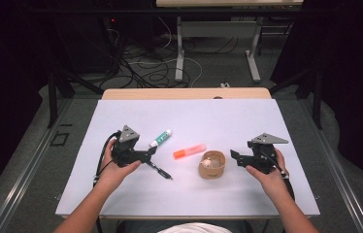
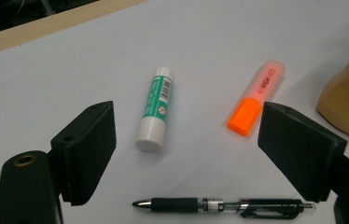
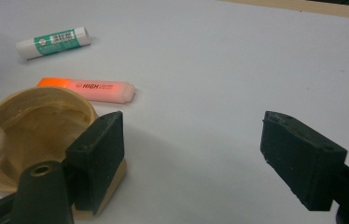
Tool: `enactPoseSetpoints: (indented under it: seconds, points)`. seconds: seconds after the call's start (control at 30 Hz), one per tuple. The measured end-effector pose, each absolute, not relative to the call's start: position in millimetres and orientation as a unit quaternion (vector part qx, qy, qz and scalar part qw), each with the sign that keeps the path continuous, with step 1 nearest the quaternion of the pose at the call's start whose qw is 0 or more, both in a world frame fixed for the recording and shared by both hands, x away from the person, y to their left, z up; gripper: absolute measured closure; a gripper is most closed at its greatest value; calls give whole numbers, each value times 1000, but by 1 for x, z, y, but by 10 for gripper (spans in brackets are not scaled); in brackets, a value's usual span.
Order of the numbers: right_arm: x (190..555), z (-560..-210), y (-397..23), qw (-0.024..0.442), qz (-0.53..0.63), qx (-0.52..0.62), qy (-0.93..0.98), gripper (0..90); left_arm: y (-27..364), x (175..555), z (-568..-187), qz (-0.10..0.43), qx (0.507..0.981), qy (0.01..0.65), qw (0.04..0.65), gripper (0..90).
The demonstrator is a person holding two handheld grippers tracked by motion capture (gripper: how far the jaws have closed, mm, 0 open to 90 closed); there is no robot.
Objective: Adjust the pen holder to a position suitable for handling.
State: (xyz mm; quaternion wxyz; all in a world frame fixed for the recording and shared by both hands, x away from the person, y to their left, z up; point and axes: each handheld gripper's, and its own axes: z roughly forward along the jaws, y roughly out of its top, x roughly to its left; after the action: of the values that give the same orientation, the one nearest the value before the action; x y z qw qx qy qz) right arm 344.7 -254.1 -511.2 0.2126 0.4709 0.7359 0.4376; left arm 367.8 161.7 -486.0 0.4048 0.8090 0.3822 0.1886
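1. Reaching in from the near edge with both forearms, one at the left, one at the right.
2. Holding the left gripper (image 1: 153, 151) low, jaws standing wide apart, gripping nothing.
3. Holding the right gripper (image 1: 234, 156) low, pointing left, jaws spread wide, nothing clamped between them.

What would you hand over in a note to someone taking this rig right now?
Left tool: open, holding nothing, just above the black pen.
Right tool: open, holding nothing, beside the wooden cup.
Glue stick and orange highlighter lie loose on the white table, left of the cup.
Done: one pale item sits in the cup.
Left: probably pen, glue stick, highlighter into the cup.
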Motion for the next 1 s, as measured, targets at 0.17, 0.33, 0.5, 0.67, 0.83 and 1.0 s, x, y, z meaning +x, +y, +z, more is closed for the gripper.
enactPoseSetpoints:
  seconds: [0.17,0.33,0.5,0.67,0.83,1.0]
  points:
    - [345,-511,-255,214,436,473,735,219,144,376,-486,186,813,371,409,196]
    - [345,-511,-257,216,437,475,733,219,129,381,-485,182,823,359,401,218]
    - [345,-511,-259,218,437,477,731,219,119,386,-483,171,839,339,389,248]
    - [346,-511,-260,222,437,482,726,219,109,393,-478,154,855,324,375,258]
    - [347,-510,-264,218,436,484,727,219,107,402,-475,129,863,322,368,282]
    - [347,-511,-266,211,440,490,723,219,103,411,-471,119,869,329,351,266]
